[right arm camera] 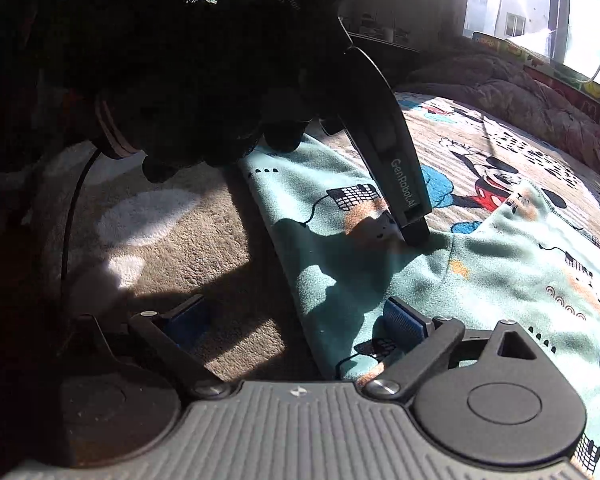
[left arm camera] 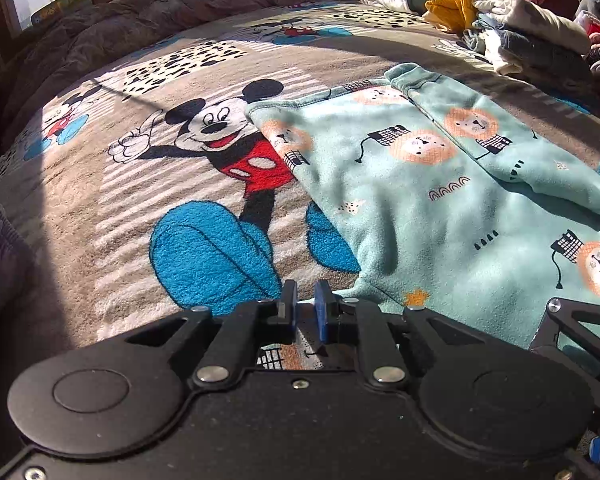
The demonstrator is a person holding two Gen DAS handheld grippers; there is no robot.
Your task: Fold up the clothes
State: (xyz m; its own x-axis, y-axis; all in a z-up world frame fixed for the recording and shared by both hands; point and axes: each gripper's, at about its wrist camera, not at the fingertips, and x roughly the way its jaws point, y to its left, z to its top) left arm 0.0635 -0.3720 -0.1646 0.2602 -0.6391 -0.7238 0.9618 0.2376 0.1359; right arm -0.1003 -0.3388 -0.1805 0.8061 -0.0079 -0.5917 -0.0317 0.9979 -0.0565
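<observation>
1. Teal fleece, printed with orange lions, is the garment [left arm camera: 440,200]; it lies spread on the blanket [left arm camera: 140,220] that covers the bed, over the blanket's right part in the left wrist view.
2. Left tool [left arm camera: 305,304]: its two fingers stand close together at the garment's near edge. A strip of the printed fleece shows just behind them inside the tool frame, and in the right wrist view the tip presses into a gathered fold of the cloth, so it looks clamped on the garment.
3. Right tool [right arm camera: 296,320]: fingers wide apart. One blue pad [right arm camera: 404,322] rests over the garment [right arm camera: 480,264]; the other finger [right arm camera: 188,320] sits over bare blanket [right arm camera: 180,248] in shadow. The garment's edge runs between them, with nothing gripped.
4. A gloved hand [right arm camera: 188,120] holds the left tool [right arm camera: 416,236] from above, dark against the sun.
5. Pile of mixed clothes [left arm camera: 512,24], with a mustard piece on top, lies at the far right of the bed, well apart from the garment.
6. A crumpled pink duvet [left arm camera: 160,12] lies along the far side, under a window [right arm camera: 540,8].
</observation>
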